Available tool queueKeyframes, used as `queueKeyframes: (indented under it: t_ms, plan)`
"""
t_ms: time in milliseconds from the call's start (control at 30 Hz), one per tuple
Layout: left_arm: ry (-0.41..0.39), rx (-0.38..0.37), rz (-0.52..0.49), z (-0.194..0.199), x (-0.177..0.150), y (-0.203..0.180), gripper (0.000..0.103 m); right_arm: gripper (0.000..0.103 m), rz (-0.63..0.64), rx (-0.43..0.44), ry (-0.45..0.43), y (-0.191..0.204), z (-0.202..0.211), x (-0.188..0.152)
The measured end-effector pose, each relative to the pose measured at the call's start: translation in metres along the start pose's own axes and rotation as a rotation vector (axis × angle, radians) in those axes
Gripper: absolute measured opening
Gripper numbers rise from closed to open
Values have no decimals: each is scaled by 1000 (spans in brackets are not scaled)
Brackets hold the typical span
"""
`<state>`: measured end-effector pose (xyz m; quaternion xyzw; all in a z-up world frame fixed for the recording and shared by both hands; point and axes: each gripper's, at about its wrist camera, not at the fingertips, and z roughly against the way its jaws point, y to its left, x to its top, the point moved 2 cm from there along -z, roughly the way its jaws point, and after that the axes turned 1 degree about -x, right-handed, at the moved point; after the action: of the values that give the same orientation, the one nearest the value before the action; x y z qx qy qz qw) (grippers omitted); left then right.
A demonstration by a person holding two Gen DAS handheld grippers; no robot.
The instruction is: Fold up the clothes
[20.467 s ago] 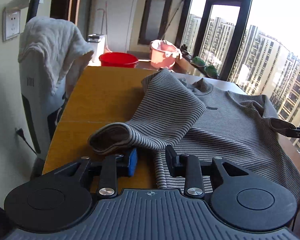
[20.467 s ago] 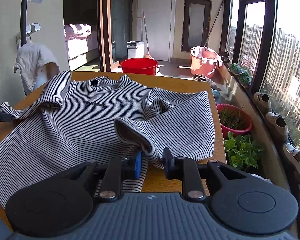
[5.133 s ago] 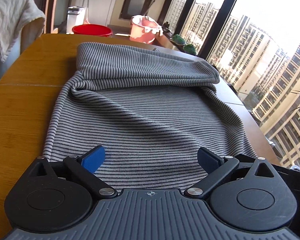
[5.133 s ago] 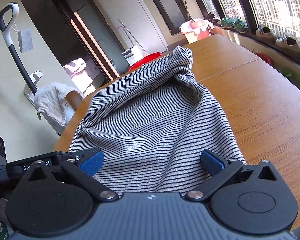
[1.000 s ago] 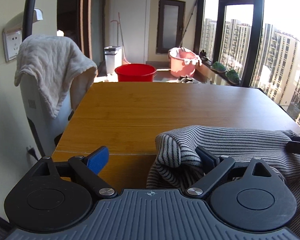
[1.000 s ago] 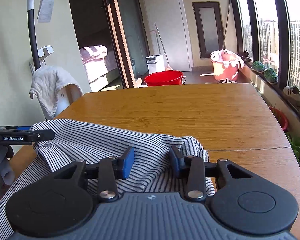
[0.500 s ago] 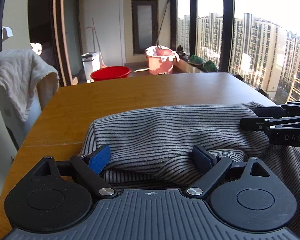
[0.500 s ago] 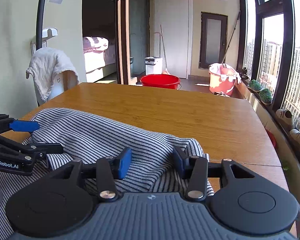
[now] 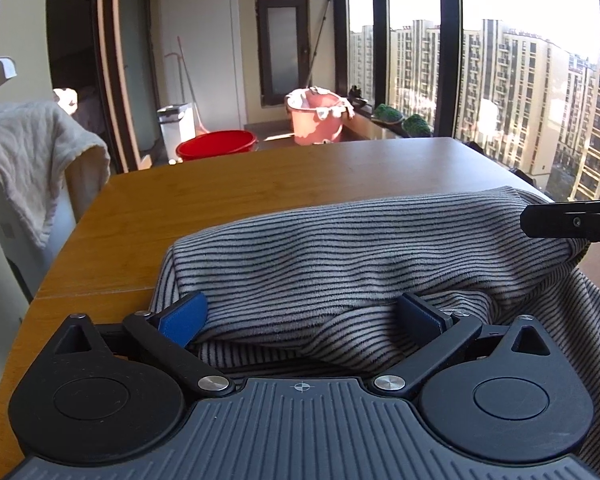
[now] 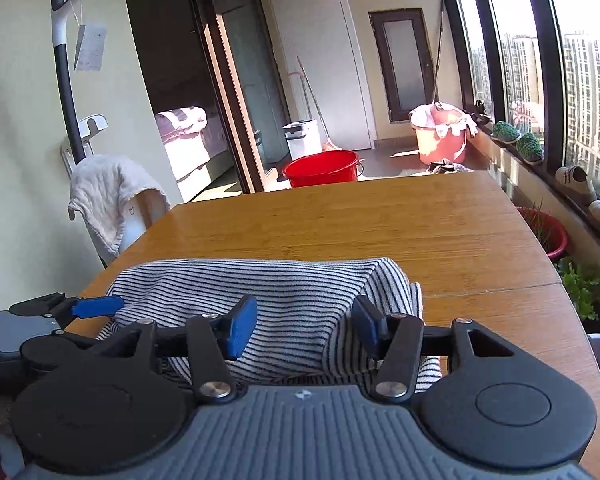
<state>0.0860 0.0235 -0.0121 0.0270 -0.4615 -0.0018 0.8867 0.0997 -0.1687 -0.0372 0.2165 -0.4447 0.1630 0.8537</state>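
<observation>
The grey striped sweater (image 9: 360, 248) lies folded into a thick bundle on the near part of the wooden table (image 9: 240, 184). My left gripper (image 9: 300, 312) is at the bundle's left end. Its jaws are opening and stand wide, with the folded edge lying loose between the blue pads. My right gripper (image 10: 305, 325) is at the right end of the sweater (image 10: 292, 292). Its jaws are opening too, and cloth lies between the pads without being squeezed. Each gripper shows at the edge of the other's view: a left finger (image 10: 96, 306), a right finger (image 9: 572, 222).
The table (image 10: 380, 224) stretches bare beyond the sweater. A white towel (image 9: 28, 152) hangs over a chair at its left edge. On the floor past the far edge stand a red basin (image 9: 216, 144) and a pink bucket (image 9: 316, 116). A potted plant (image 10: 544, 232) stands by the window, right.
The left gripper slid right along the bundle and its jaws spread a little more. The right gripper's jaws widened off the cloth. The sweater settled flatter on the table.
</observation>
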Motion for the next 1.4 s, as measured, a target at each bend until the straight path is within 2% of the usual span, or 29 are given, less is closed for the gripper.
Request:
queueKeyframes:
  t_ms: [100,200,300,333,433,500,533,567,633,667,733,800,867,933,1000,1067,1133,1200,1233,1333,1400]
  plan:
    - [-2,-10,1,0,-1,1,103,53,38,-68,52,-3,-19,-13]
    - [-9,-31,19,3,-2,6,103,53,-15,-94,-12,-6,-16,-14]
    - [-14,-42,30,4,-3,8,103,52,25,-196,-96,3,-5,-21]
    - [-14,-42,31,4,-3,9,103,54,31,-237,-128,5,-1,-22]
    - [-12,-38,25,4,-5,8,103,68,-9,-310,-134,0,0,-21]
    - [-13,-36,23,4,-5,7,103,71,-51,-293,-86,-9,-7,-17]
    - [-14,-35,22,4,-5,7,103,68,-69,-275,-63,-13,-10,-16]
    - [-14,-34,22,4,-5,7,103,48,-75,-240,-48,-15,-13,-15]
    - [-16,-33,28,4,-4,8,103,32,-51,-214,-43,-13,-15,-14]
    - [-16,-33,31,4,-4,9,103,18,-8,-219,-59,-9,-14,-11]
    - [-19,-39,37,5,-4,10,103,15,29,-238,-103,-8,-9,-2]
    - [-23,-44,40,5,-4,11,103,15,-14,-232,-86,-18,-13,3]
    - [-25,-45,42,5,-4,11,103,17,-49,-226,-49,-28,-21,-1]
    - [-25,-45,44,5,-4,12,103,18,-19,-240,-39,-26,-26,-10]
    - [-21,-43,40,5,-4,11,103,23,-13,-267,-52,-24,-21,-9]
    - [-18,-39,34,4,-3,10,103,36,-11,-298,-74,-22,-16,-9]
    - [-16,-37,32,5,-4,8,103,39,-4,-302,-111,-15,-7,-5]
    - [-14,-37,32,4,-4,8,103,48,3,-275,-155,-5,3,0]
    - [-14,-36,31,4,-4,8,103,57,7,-259,-176,-1,8,2]
    - [-12,-35,30,3,-5,7,103,59,32,-213,-235,14,20,8]
    - [-9,-34,27,3,-5,6,103,60,29,-154,-225,15,21,7]
